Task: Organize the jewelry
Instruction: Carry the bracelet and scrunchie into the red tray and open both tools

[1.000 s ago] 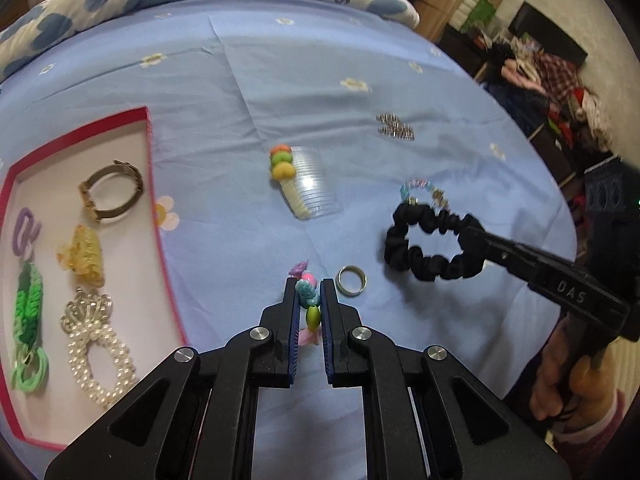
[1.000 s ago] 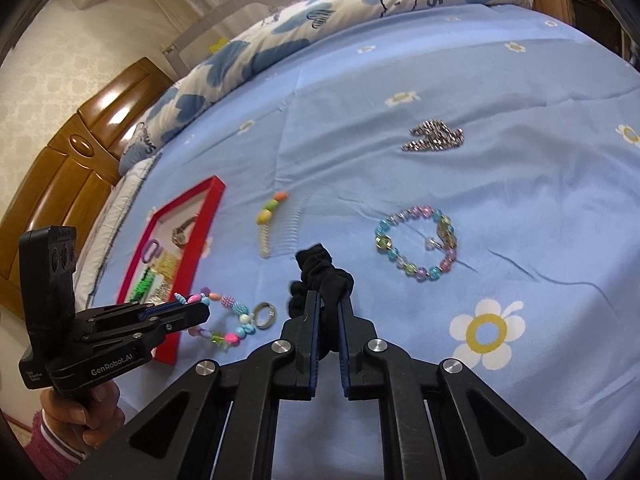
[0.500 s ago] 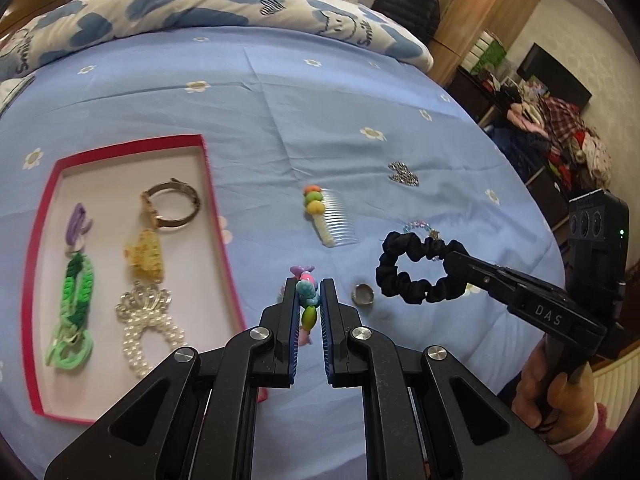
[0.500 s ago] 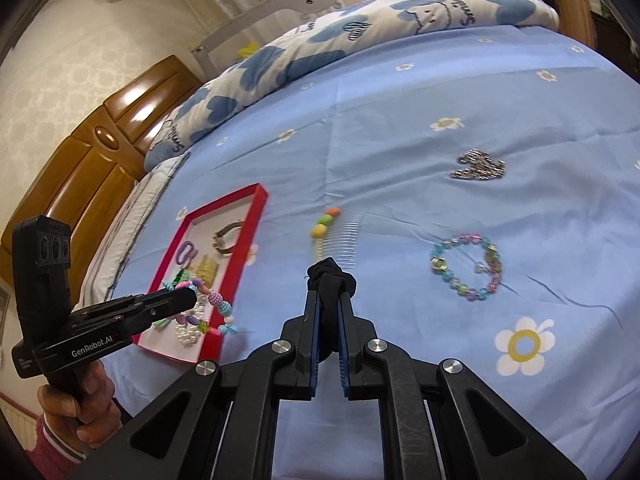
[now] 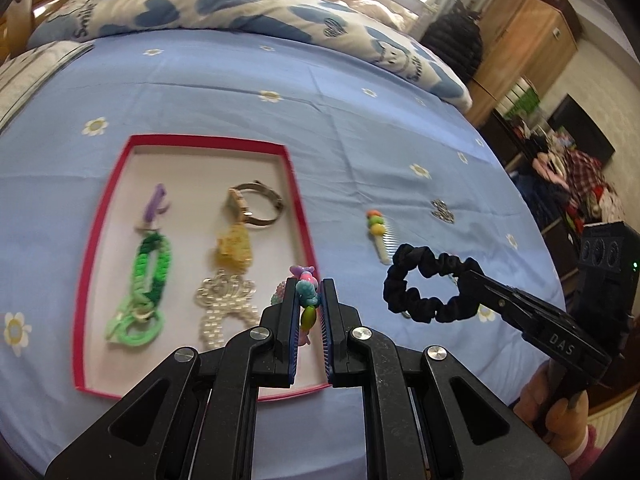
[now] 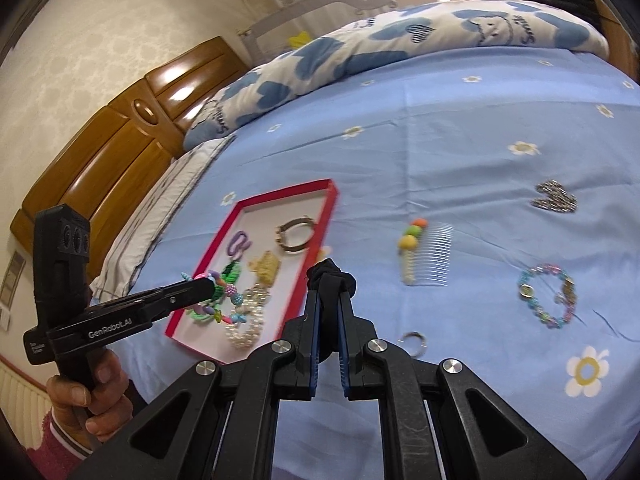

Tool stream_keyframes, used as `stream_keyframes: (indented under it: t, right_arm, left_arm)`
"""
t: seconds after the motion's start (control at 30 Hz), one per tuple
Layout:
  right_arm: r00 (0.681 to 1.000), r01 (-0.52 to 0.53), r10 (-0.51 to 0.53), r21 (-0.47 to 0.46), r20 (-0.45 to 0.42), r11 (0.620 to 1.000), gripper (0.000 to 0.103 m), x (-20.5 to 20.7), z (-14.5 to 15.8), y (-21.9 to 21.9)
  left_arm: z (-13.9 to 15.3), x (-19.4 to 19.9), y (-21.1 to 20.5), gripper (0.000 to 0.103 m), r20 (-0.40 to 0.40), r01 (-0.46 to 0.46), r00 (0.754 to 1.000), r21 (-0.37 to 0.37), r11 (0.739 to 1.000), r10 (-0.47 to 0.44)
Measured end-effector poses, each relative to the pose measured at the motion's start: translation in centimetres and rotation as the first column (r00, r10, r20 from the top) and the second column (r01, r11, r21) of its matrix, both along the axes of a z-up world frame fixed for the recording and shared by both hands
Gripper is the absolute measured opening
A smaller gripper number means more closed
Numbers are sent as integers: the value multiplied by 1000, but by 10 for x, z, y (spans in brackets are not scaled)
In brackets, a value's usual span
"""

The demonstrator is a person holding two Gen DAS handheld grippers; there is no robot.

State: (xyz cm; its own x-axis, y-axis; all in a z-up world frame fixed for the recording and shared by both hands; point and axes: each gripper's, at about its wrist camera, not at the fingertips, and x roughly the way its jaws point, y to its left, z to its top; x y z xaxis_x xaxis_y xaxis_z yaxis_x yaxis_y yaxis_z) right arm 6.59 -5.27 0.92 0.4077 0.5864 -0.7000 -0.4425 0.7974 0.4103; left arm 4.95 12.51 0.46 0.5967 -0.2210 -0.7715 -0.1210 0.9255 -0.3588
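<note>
left gripper (image 5: pixel 308 312) clamps bead bracelet (image 5: pixel 306 300) above red tray (image 5: pixel 298 196) near edge | right gripper (image 6: pixel 329 312) pinches black scrunchie (image 5: pixel 428 288), farther right of tray

A heart-print pillow (image 5: pixel 224 8) lies by the wooden headboard (image 6: pixel 120 136)

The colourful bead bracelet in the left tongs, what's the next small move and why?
Probably lower the left tongs and release the bead bracelet onto bare tray floor: it already hangs over the tray's near right corner, beside the pearl piece.
</note>
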Motion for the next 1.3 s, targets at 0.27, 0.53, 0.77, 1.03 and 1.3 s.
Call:
stream_keyframes:
  t: [0.27, 0.53, 0.77, 1.03, 1.3]
  right_arm:
    - [997, -71, 71, 13, 8, 997, 7, -3, 3, 36]
    - [991, -136, 136, 21, 5, 990, 7, -6, 2, 72]
    - [984, -178, 179, 31, -14, 984, 7, -7, -3, 95]
    - [973, -223, 225, 32, -48, 974, 7, -5, -18, 124]
    - [972, -218, 217, 5, -92, 976, 8, 5, -42, 130]
  left_arm:
    - [0, -13, 36, 8, -1, -80, 997, -20, 997, 80]
    - [1, -23, 59, 8, 1, -131, 991, -24, 991, 131]
    - [-6, -28, 75, 8, -11, -164, 986, -37, 986, 163]
    - [-16, -25, 89, 8, -30, -187, 982, -64, 980, 185]
    - [-35, -19, 102, 8, -70, -205, 977, -76, 976, 200]
